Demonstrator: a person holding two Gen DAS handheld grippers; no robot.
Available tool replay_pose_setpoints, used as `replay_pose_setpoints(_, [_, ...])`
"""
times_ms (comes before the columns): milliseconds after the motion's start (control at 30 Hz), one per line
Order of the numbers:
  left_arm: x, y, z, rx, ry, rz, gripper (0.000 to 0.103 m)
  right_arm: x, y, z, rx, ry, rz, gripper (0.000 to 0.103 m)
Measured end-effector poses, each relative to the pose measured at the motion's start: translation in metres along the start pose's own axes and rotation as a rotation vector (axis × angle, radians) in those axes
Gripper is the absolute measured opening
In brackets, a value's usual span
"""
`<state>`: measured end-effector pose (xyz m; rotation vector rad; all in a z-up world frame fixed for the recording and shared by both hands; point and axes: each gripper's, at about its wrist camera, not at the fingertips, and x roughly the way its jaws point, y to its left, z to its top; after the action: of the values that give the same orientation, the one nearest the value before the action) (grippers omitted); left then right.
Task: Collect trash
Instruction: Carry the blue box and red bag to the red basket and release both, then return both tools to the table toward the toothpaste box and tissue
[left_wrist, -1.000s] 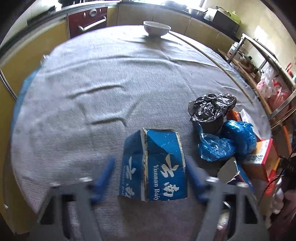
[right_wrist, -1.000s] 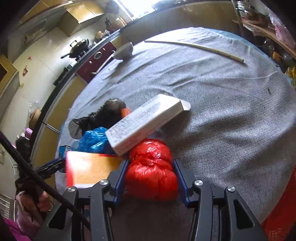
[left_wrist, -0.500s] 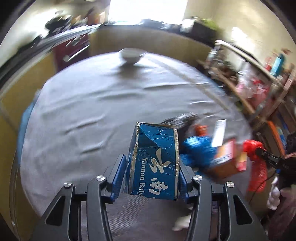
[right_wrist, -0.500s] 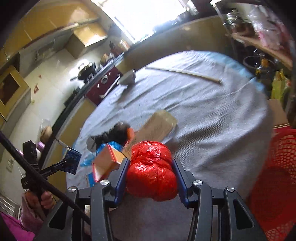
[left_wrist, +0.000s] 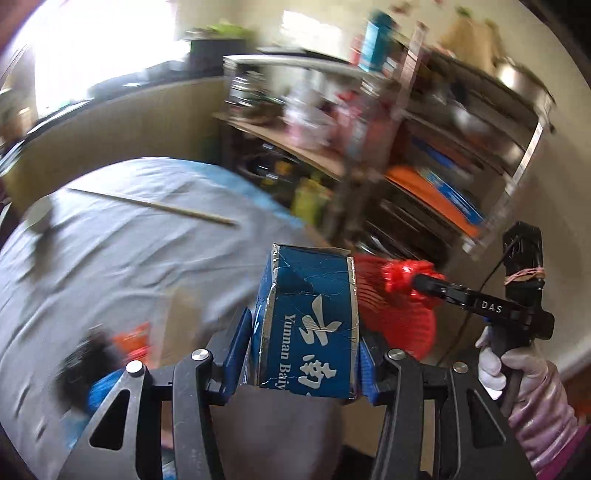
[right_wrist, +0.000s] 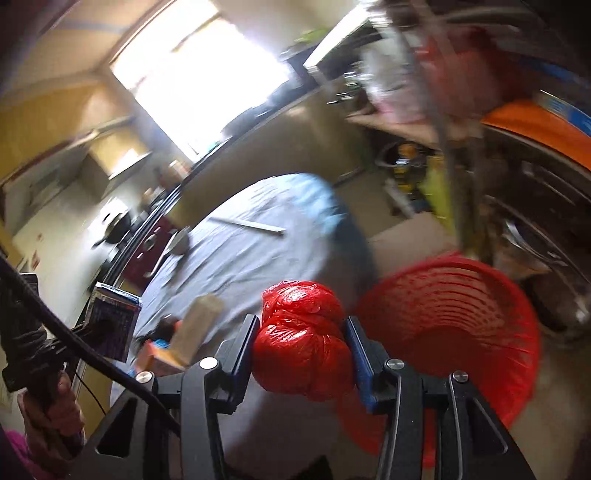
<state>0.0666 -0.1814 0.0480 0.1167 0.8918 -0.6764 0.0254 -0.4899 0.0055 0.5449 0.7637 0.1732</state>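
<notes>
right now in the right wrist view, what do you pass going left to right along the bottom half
hand → blue carton → tan box → red bag in the right gripper → red basket

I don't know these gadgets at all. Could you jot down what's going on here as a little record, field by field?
Setting: kitchen, round table under grey cloth
Left gripper: clamped on a torn blue carton
Right gripper: clamped on a tied red plastic bag
Bin: red mesh basket on the floor beside the table
Left on table: a few boxes and bags, blurred; a long stick
Holder: a person's gloved hand
</notes>
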Motion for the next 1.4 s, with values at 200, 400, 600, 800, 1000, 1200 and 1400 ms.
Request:
replay_pose_setpoints(200, [0.061, -0.056, 0.031, 0.056, 0.077, -0.141, 0.057, -0.028, -0.047, -0.003, 0.101, -0.047, -0.049, 0.052])
replay_pose_setpoints(400, [0.091, -0.071, 0.043, 0.061, 0.113, -0.152, 0.064, -0.041, -0.079, -0.003, 0.208, -0.085, -0.061, 0.066])
replay_pose_setpoints(600, [0.069, -0.052, 0.029, 0.072, 0.103, -0.035, 0.065, -0.047, -0.080, 0.000, 0.209, -0.118, -0.037, 0.066])
replay_pose_setpoints(800, [0.018, -0.021, 0.002, 0.066, 0.065, 0.128, 0.068, -0.031, -0.049, 0.003, 0.145, -0.096, 0.014, 0.066])
replay_pose_setpoints(1000, [-0.059, 0.047, -0.047, -0.046, -0.026, 0.281, 0.074, -0.013, -0.001, 0.003, 0.054, -0.052, 0.071, 0.066])
replay_pose_setpoints(1200, [-0.107, 0.115, -0.116, -0.241, -0.022, 0.400, 0.077, 0.025, 0.060, -0.008, -0.044, 0.052, 0.168, 0.066])
replay_pose_setpoints(1400, [-0.105, 0.146, -0.172, -0.380, 0.055, 0.404, 0.077, 0.077, 0.119, -0.031, -0.141, 0.210, 0.256, 0.066])
